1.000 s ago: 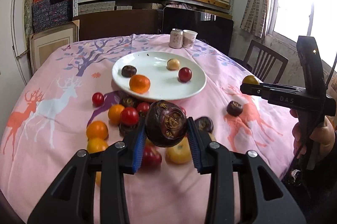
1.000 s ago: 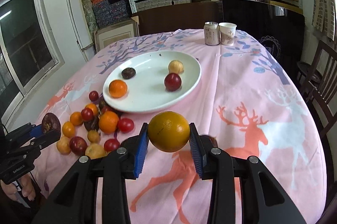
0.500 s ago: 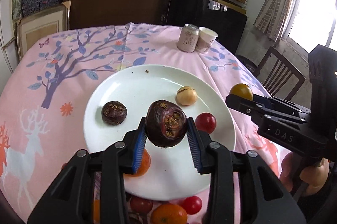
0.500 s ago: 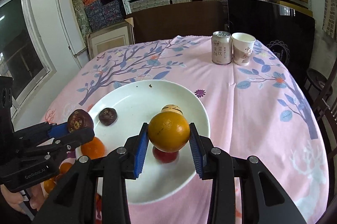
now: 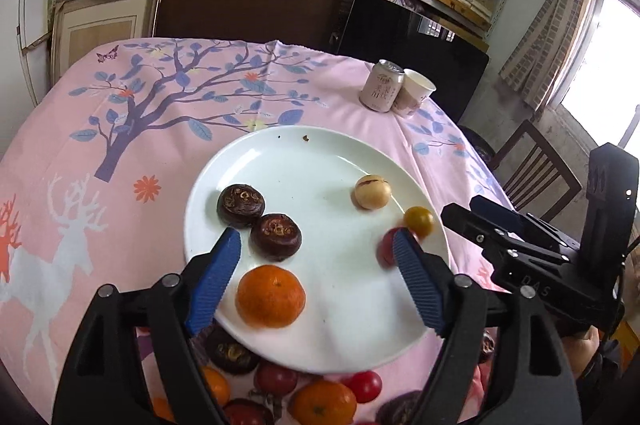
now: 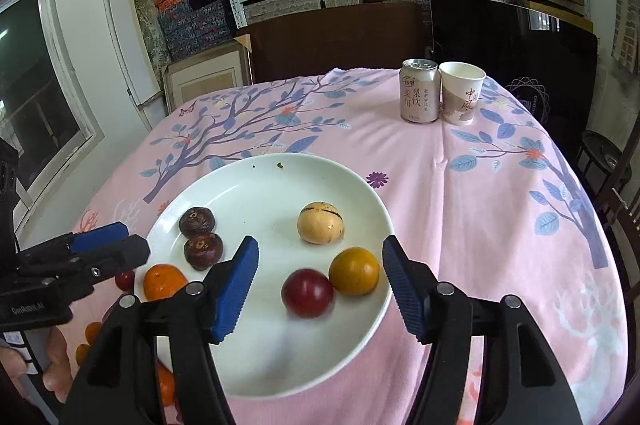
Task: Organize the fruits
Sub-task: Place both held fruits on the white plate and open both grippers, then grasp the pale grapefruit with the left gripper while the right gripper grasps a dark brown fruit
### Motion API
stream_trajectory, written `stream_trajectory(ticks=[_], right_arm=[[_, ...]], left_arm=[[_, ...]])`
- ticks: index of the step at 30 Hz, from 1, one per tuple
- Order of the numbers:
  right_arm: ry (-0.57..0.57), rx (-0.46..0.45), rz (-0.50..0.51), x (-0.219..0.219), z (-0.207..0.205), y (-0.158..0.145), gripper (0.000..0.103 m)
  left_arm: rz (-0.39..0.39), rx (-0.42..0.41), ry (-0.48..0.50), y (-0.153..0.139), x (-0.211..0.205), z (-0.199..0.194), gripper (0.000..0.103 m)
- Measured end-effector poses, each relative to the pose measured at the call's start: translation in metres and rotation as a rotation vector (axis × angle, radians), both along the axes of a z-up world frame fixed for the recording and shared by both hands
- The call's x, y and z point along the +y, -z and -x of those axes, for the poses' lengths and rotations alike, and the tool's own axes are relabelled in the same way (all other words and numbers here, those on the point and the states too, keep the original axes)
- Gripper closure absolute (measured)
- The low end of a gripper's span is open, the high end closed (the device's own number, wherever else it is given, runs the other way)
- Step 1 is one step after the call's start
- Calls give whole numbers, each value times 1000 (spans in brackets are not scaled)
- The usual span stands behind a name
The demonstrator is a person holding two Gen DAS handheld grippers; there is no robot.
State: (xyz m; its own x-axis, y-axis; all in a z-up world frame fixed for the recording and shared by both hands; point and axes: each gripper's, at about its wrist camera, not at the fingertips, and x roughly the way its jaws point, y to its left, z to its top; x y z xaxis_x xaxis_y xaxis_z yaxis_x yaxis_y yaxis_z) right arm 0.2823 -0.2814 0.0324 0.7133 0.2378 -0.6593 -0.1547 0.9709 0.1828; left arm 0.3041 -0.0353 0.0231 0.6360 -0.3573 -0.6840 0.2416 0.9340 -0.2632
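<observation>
A white plate (image 5: 320, 161) (image 6: 264, 177) on the pink tablecloth holds two dark purple fruits (image 5: 276, 236) (image 6: 203, 251), a mandarin (image 5: 270, 295) (image 6: 164, 280), a beige fruit (image 5: 372, 191) (image 6: 320, 222), a red fruit (image 6: 307, 292) and a yellow-orange fruit (image 5: 418, 221) (image 6: 354, 270). My left gripper (image 5: 316, 277) is open and empty over the plate's near side. My right gripper (image 6: 318, 281) is open and empty over the red and yellow-orange fruits.
Several loose fruits (image 5: 320, 401) lie on the cloth before the plate. A drink can (image 6: 418, 90) and a paper cup (image 6: 461, 92) stand at the far right. A wooden chair (image 5: 532, 169) is at the table's right. Shelves of boxes stand behind.
Both grippers have opened. The left let the dark purple fruit go onto the plate beside the other dark one. The right let the yellow-orange fruit go next to the red fruit.
</observation>
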Motion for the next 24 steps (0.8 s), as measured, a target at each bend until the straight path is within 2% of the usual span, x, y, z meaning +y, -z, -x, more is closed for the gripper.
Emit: stream_trajectory(ticks=[4,7,11,15,17,19,22,24], right_arm=[[-4,-10,-13,-7,46,-6,36],[-21,-24,-17,-7,91,0,31],[-23,-32,3,-4,141,18,31],[-15,5,-2,-2,173,38,31],[-13,26,-5,0,182,45,31],[-8,32,5,1,189,49,31],[7,25,23,-1,197,49,31],[20,17,35,-7,199,46,31]], left_arm=[[-28,-42,17,-12,21,55,17],[-62,-65,24,-8,43,99,16],[-137,-50,10,19,69,149,16],[-198,-4,6,51,80,177,16],[-253,-6,3,64,78,187,17],[-312,-3,-8,75,75,189,27],[-318,36,5,89,73,179,48],[-309,17,1,88,71,177,56]])
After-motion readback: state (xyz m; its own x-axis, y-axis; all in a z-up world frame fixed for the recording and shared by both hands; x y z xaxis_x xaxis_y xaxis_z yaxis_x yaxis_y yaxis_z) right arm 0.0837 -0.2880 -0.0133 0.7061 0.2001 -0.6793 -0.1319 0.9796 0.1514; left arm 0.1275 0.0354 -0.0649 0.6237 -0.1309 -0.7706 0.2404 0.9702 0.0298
